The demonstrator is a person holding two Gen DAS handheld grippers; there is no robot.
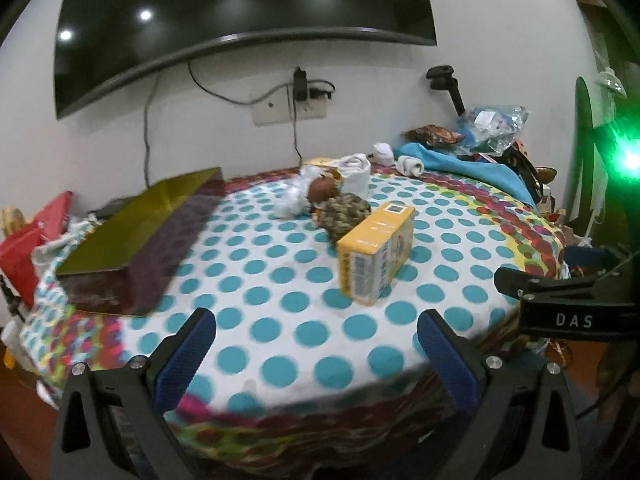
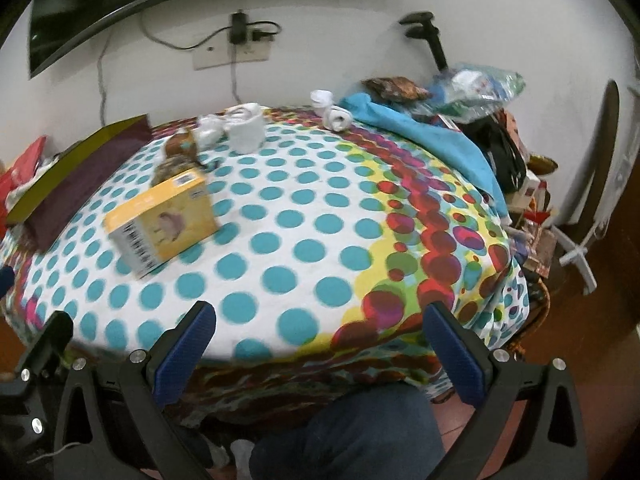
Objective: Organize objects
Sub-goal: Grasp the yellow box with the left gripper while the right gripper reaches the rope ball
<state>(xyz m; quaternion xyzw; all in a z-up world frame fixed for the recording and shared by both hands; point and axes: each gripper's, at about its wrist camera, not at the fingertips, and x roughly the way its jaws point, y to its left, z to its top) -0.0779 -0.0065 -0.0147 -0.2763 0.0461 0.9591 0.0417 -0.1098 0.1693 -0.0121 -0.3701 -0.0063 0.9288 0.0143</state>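
A yellow carton point(image 1: 376, 252) lies on the polka-dot tablecloth point(image 1: 280, 320), near the middle; it also shows in the right wrist view point(image 2: 164, 220). Behind it sit a woven green-brown ball point(image 1: 346, 210), a brown round thing point(image 1: 322, 188), a crumpled plastic wrap point(image 1: 292, 200) and a white roll point(image 1: 356, 168). A long open dark box with a gold inside point(image 1: 136, 236) lies at the left. My left gripper point(image 1: 316, 360) is open and empty at the table's near edge. My right gripper point(image 2: 320, 360) is open and empty at the near edge, right of the carton.
A blue cloth point(image 2: 420, 132), rolled white socks point(image 2: 336, 114), plastic bags point(image 2: 476, 88) and dark clutter crowd the table's far right. Red bags point(image 1: 24, 248) sit off the left edge. A wall-mounted TV point(image 1: 240, 20) and socket with cables point(image 1: 296, 100) are behind. A person's knee point(image 2: 352, 436) is below.
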